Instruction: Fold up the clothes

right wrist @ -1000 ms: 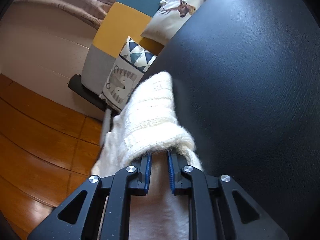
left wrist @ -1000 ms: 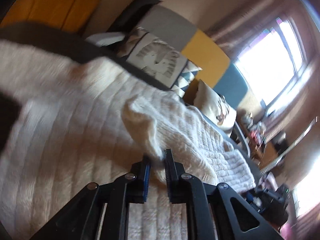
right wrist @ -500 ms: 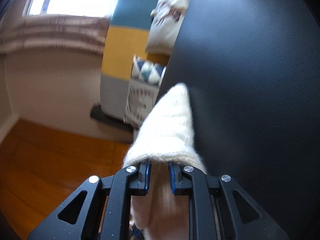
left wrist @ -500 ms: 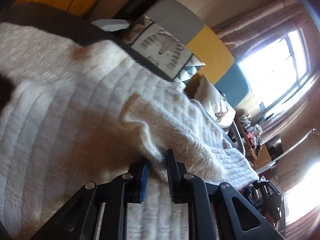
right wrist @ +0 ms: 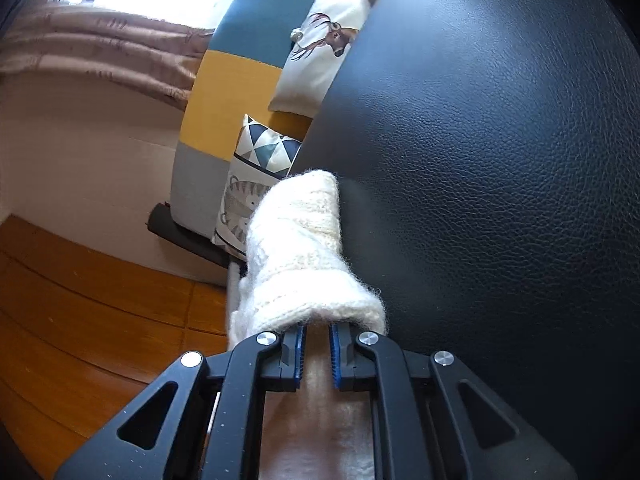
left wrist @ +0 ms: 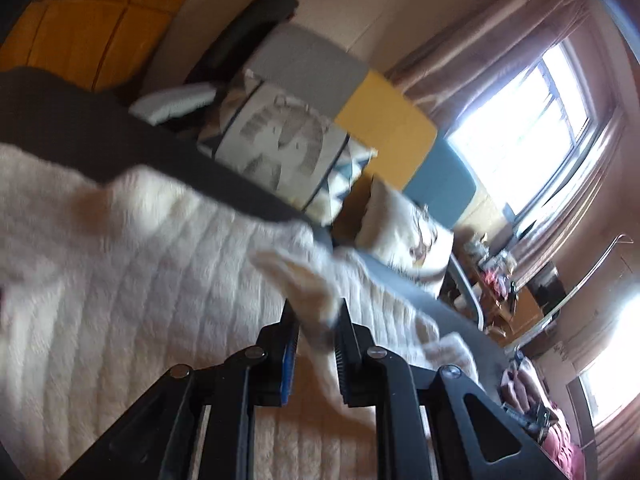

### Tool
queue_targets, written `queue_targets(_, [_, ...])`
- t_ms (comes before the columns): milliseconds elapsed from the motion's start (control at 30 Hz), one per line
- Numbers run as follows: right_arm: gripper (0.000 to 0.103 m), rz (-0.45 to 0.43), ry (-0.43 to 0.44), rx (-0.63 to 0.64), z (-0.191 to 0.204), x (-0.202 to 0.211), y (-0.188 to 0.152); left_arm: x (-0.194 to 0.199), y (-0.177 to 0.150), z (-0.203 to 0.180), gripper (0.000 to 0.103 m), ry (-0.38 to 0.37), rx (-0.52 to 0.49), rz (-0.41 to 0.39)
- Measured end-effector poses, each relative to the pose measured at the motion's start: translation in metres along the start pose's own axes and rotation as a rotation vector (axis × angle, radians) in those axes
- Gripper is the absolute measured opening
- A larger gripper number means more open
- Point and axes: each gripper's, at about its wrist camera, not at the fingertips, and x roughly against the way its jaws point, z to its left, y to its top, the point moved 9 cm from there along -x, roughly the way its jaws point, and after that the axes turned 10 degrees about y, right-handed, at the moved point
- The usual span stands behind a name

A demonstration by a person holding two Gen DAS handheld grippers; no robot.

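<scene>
Lifted since a second ago, left tongs (left wrist: 316, 334) pinch a sweater (left wrist: 132, 272) fold toward 12 o'clock; right tongs (right wrist: 316, 340) clamp its cuff on the black worktop (right wrist: 500, 160), ready for folding.

Black surface (right wrist: 500, 160) clear ahead right; cushions (right wrist: 256, 200) block far edge.

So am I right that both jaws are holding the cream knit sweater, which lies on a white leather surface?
Not quite: the surface is black leather, not white, as the right wrist view shows. The rest holds: the right gripper and the left gripper each pinch the cream knit sweater.
</scene>
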Motion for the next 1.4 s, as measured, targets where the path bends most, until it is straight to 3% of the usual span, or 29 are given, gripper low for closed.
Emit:
queue_targets(100, [0.009,-0.001,-0.018,0.033,0.0,-0.001,-0.002,-0.012,-0.015,0.018,0.016,0.072,-0.005,0.069])
queue_targets(233, [0.009,0.001,-0.027,0.048,-0.001,-0.002,-0.002,-0.014,-0.04,0.037,0.016,0.11,0.022,0.11])
queue_targets(367, [0.009,-0.001,-0.039,0.065,0.0,-0.005,-0.003,-0.015,-0.045,0.041,0.023,0.06,0.097,0.134])
queue_targets(533, [0.009,-0.002,-0.032,0.068,0.0,-0.008,-0.003,-0.023,-0.044,0.037,0.025,0.029,0.141,0.172])
queue_targets(600, [0.009,-0.001,-0.04,0.076,0.0,-0.009,-0.003,-0.023,-0.04,0.03,0.021,0.024,0.11,0.156])
queue_targets(633, [0.009,-0.001,-0.04,0.076,0.0,-0.009,-0.003,-0.022,-0.036,0.025,0.008,0.027,0.08,0.143])
queue_targets(833, [0.009,-0.003,-0.037,0.079,0.0,-0.009,-0.003,0.006,0.0,-0.017,0.007,-0.056,-0.078,-0.033])
queue_targets(900, [0.009,-0.003,-0.037,0.079,0.0,-0.009,-0.003,-0.002,-0.007,-0.01,0.007,-0.008,-0.094,-0.005])
queue_targets(967, [0.009,-0.002,-0.035,0.08,0.0,-0.01,-0.002,-0.016,-0.022,0.009,0.007,0.085,-0.103,0.054])
queue_targets(1033, [0.009,-0.001,-0.035,0.081,0.0,-0.01,-0.002,-0.026,-0.042,0.036,0.009,0.14,-0.03,0.141])
queue_targets(1067, [0.009,-0.001,-0.036,0.083,0.0,-0.01,-0.002,-0.025,-0.046,0.044,0.01,0.12,0.026,0.153])
queue_targets(1167, [0.009,-0.002,-0.042,0.087,0.0,-0.011,-0.002,-0.013,-0.048,0.055,0.013,0.099,0.113,0.151])
queue_targets(1267, [0.009,-0.001,-0.046,0.089,0.0,-0.011,-0.002,0.0,-0.05,0.05,0.017,0.165,0.057,0.136])
queue_targets(1400, [0.009,0.011,-0.078,0.106,0.0,-0.013,-0.002,0.019,-0.037,0.019,0.019,0.121,0.03,0.047])
